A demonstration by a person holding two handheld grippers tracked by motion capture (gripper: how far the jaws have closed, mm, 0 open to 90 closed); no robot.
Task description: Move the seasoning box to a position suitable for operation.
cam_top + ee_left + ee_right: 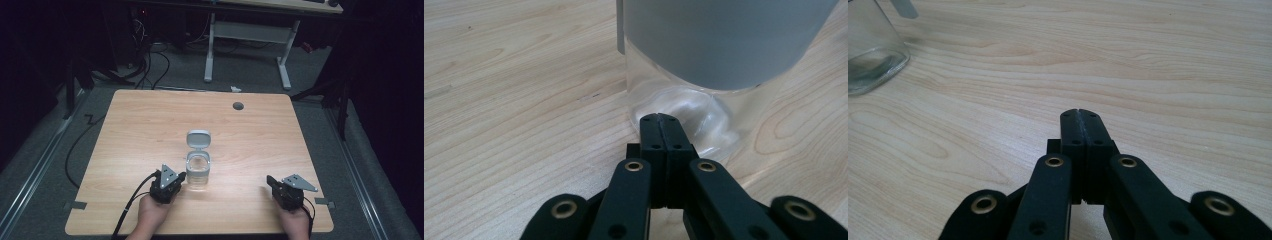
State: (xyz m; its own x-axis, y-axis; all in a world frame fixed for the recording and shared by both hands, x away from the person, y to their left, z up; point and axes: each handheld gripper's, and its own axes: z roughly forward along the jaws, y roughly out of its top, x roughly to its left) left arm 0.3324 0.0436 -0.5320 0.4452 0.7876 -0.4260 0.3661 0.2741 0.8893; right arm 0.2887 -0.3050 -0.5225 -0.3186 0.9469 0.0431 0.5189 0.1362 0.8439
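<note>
Jar (198, 172) stands near desk (150, 125) centre, lid (198, 138) flipped up at its 12 o'clock. Left tool (659, 117) sits at the jar's 9 o'clock, jaws pressed together, empty, tips just beside the glass base. Right tool (1081, 114), well apart at 3 o'clock, is likewise closed and empty.

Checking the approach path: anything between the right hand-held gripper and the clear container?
Nothing. In the high view, bare wooden table separates the right hand-held gripper from the clear container; the right gripper view agrees.
</note>
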